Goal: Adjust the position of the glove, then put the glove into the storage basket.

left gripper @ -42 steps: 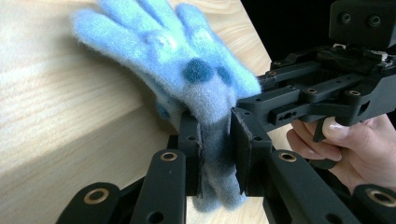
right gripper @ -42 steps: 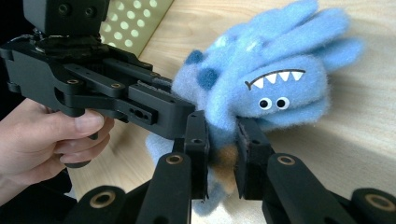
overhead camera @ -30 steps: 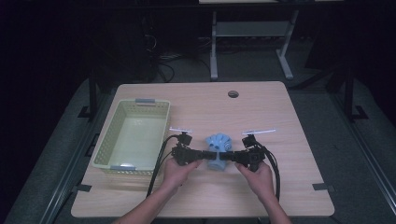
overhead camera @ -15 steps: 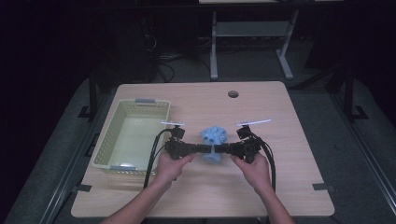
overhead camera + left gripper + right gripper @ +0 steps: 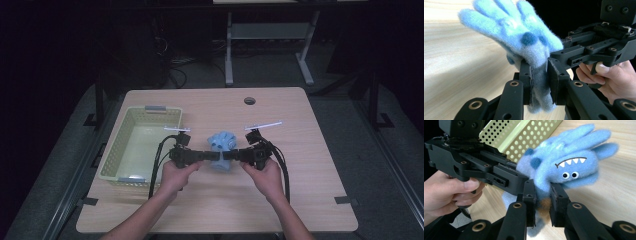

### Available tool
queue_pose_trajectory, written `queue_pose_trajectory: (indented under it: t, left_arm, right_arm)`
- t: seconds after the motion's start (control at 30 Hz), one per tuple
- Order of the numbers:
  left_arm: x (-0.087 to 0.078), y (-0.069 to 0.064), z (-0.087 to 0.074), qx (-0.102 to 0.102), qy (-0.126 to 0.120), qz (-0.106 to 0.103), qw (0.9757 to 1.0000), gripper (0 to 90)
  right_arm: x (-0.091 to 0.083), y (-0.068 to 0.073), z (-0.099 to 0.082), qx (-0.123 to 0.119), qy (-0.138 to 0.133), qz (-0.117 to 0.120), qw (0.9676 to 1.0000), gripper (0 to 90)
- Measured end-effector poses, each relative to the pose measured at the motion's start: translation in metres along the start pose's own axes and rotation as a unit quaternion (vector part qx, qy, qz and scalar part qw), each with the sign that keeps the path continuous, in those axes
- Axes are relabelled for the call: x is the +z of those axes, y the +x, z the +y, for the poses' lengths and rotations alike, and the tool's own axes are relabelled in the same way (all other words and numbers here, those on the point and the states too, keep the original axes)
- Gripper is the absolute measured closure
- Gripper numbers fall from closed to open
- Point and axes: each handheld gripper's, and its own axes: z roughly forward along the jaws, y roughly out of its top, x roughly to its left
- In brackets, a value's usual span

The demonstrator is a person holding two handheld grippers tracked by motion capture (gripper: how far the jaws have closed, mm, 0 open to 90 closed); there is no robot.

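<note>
Squarely pinched between both grippers: blue plush toy [image 5: 222, 150]

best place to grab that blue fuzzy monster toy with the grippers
Grip the blue plush toy at its narrow lower part, coming from either side: the left gripper and right gripper are both clamped there. The splayed fuzzy prongs on top are too wide and floppy for the jaws.

We are seeing bare bench [image 5: 300, 150] lying open along the right edge, the far edge and the near edge. The yellow basket [image 5: 120, 142] is blocking the left edge, and the blue plush toy [image 5: 222, 150] is sitting just beside it, narrowing that gap.
</note>
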Motion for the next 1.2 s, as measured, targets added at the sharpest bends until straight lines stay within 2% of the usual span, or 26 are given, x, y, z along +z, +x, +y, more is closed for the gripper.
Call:
queue_pose_trajectory:
  t: [0.43,0.6,0.83,1.2]
  left_arm:
    - [-0.012,0.005,0.003,-0.002,-0.007,0.005,1.0000,74.4]
    - [-0.024,0.006,0.005,-0.001,-0.019,0.007,0.9998,74.4]
    - [-0.044,0.006,0.010,0.009,-0.030,0.022,0.9993,74.4]
    - [-0.064,0.005,0.011,0.013,-0.043,0.029,0.9986,74.3]
  right_arm:
    - [0.012,0.003,0.009,0.001,0.007,0.008,0.9999,77.3]
    - [0.016,0.010,0.018,-0.006,0.006,0.010,0.9999,77.4]
    - [0.028,0.020,0.033,-0.019,0.004,0.027,0.9995,77.8]
    - [0.036,0.032,0.042,-0.025,0.003,0.037,0.9990,78.4]
